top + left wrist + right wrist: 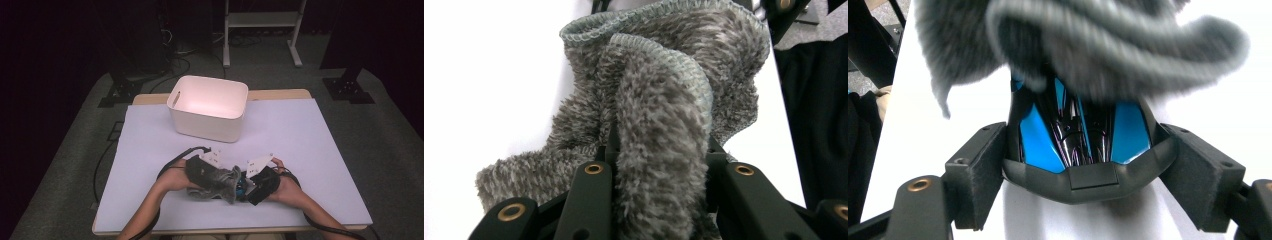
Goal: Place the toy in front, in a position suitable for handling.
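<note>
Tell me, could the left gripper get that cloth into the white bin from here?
Probably yes. The left gripper is shut on the cloth, and bare mat lies between it and the open-topped bin; the cloth drapes the right gripper's blue thing.

Left gripper (212, 172) and right gripper (255, 184) sit side by side at the near middle of the table (320, 165), fingers pointing toward each other. Cloth (216, 182) lies between them, bunched, resting on the table. In the left gripper view a fold of the cloth (659, 150) stands between the fingers (591, 200), touching both; the rest spreads ahead of the fingertips. In the right gripper view the toy car (1080, 145) sits between the pads (979, 175), touching each, its far end under the cloth (1083, 45), which drapes just beyond the fingertips. Bin (207, 107) stands well ahead of both sets of fingers, toward the table's far edge.
</note>
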Action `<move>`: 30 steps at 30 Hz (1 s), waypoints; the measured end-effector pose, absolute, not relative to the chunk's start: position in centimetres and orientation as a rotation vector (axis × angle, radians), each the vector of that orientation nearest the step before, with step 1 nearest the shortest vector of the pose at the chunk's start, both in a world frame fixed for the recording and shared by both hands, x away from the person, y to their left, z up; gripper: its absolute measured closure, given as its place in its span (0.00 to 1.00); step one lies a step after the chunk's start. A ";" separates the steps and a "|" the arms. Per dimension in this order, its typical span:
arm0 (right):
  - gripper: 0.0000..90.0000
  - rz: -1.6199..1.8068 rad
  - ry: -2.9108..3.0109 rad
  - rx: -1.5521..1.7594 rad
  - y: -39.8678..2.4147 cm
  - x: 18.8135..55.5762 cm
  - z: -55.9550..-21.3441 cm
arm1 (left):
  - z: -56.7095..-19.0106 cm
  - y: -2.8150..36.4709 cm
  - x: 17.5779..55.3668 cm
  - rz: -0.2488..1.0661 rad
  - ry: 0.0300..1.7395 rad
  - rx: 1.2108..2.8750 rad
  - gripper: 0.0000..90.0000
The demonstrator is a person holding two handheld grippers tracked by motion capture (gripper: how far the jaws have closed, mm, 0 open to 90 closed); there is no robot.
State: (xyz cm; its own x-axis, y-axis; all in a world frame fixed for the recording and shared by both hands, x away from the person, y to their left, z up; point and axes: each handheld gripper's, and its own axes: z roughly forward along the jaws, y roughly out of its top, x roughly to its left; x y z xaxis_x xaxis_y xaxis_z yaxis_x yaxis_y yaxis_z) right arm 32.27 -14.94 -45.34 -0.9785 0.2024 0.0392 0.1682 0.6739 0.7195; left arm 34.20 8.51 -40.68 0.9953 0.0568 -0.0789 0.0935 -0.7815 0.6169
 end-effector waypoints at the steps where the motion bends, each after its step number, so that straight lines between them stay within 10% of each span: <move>1: 0.24 1.211 2.835 0.314 -15.0 32.3 -45.3 | -40.8 9.1 34.2 -0.075 0.123 2.470 0.75; 15: 0.24 1.209 2.833 0.305 -15.1 32.3 -45.4 | -42.9 15.9 34.0 -0.088 0.322 2.413 0.74; 30: 0.23 1.203 2.827 0.294 -15.1 32.2 -45.4 | -41.1 7.5 35.9 -0.117 0.106 2.423 0.78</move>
